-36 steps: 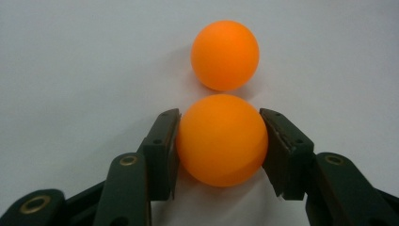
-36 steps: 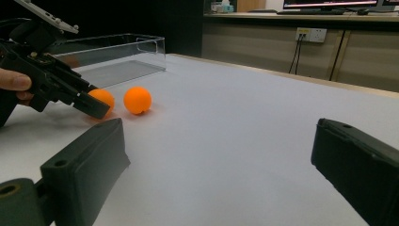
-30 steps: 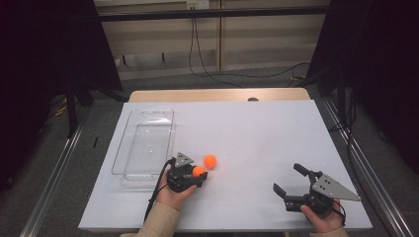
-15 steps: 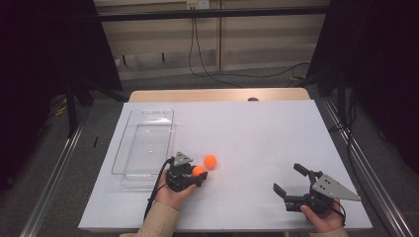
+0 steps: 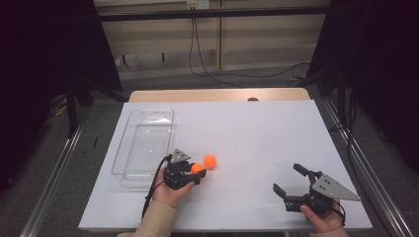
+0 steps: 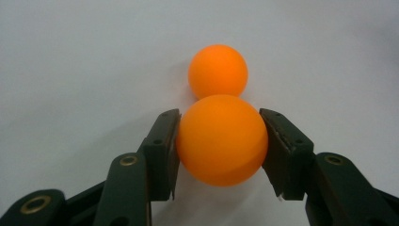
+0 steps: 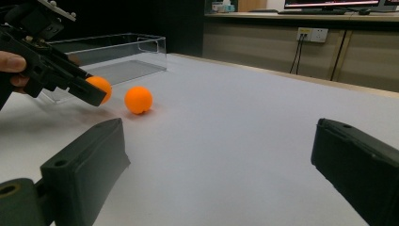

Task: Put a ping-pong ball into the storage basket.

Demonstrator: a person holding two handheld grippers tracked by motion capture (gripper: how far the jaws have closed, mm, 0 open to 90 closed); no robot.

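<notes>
My left gripper [image 5: 197,169] is shut on an orange ball [image 5: 197,168] low over the white table [image 5: 257,133], near its front left. In the left gripper view both pads press the sides of that ball [image 6: 221,139]. A second orange ball [image 6: 218,70] lies on the table just beyond it, close to or touching it [image 5: 210,161]. My right gripper [image 5: 286,178] rests at the front right, open with nothing between its jaws [image 7: 221,150]. The right gripper view shows the left gripper [image 7: 96,92], the held ball [image 7: 100,87] and the loose ball [image 7: 138,99].
A clear plastic tray [image 5: 129,129] lies along the table's left side, just behind the left hand, with nothing in it; its wall [image 7: 108,56] also shows in the right gripper view. A wooden strip [image 5: 217,95] runs along the table's far edge.
</notes>
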